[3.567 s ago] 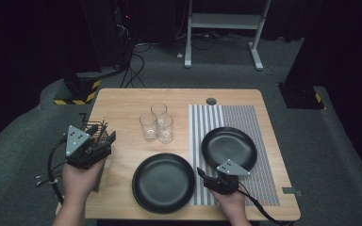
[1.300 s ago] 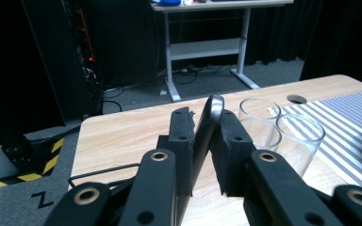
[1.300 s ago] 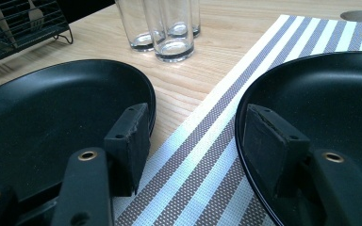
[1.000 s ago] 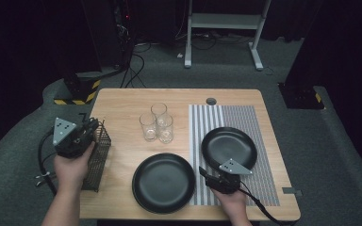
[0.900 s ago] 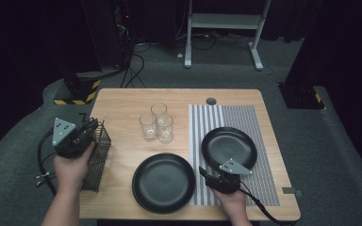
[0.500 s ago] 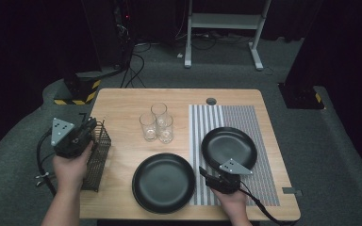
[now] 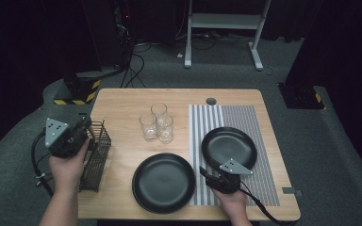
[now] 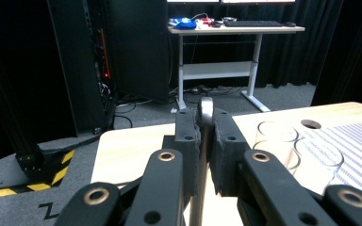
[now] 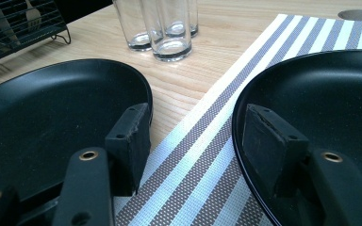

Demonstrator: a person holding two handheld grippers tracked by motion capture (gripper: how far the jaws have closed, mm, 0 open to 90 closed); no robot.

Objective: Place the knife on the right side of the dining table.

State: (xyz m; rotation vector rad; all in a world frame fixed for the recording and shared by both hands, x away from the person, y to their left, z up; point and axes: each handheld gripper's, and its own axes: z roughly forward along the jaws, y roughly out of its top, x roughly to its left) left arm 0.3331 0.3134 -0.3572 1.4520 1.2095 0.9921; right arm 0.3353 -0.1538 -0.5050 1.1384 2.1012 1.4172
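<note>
Left gripper [image 7: 81, 128] hangs above the black wire cutlery basket [image 7: 96, 155] at the tabletop's [image 7: 122, 101] nine o'clock edge. Its fingers [image 8: 188, 141] have just been closing and now pinch the metal handle of a utensil [image 8: 205, 113], which stands upright between the pads. Right gripper [image 9: 193, 141] rests low at six o'clock, fingers moderately apart and holding nothing, over the striped placemat [image 9: 207, 155] between two black plates [image 7: 163, 182] [image 7: 229, 147]. Three glasses [image 7: 156, 123] stand clustered near centre.

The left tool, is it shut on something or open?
Shut: the left tool pinches the thin metal utensil handle between its pads, having just closed further.
</note>
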